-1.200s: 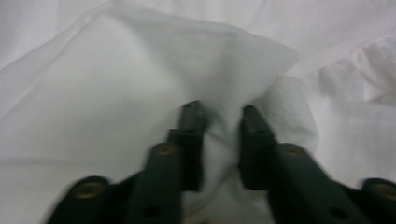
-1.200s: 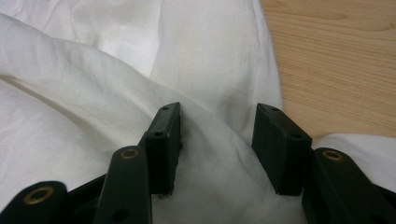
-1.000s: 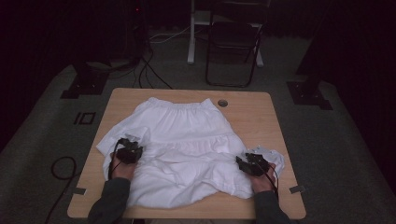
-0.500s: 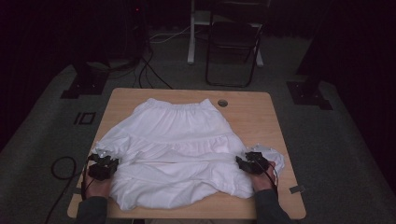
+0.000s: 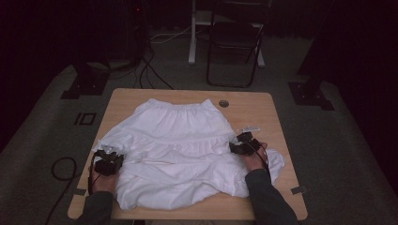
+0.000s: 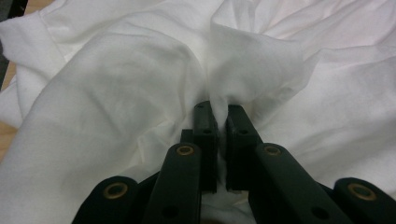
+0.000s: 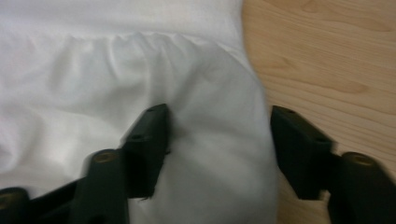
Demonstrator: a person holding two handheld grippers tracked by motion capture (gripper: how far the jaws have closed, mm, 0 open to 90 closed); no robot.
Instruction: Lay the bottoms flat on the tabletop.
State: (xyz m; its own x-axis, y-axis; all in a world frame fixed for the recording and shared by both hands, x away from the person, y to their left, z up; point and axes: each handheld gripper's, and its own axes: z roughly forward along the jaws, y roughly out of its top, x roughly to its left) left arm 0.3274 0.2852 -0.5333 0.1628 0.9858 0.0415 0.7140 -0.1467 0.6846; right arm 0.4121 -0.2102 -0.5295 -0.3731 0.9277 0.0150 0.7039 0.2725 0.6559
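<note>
White garment (image 5: pixel 180 154) covers most of table (image 5: pixel 277 122); bare wood along far edge, right side.

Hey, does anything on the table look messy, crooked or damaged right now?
Nothing looks damaged or spilled. The white skirt lies spread on the table, but its near hem is folded up and rumpled. The left gripper pinches a fold of it; the right gripper is open over its right edge.

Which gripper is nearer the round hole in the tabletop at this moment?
Right. The right gripper sits at the white garment's right edge, just nearer the person than the hole. The left gripper is across the garment, near the table's left edge.
</note>
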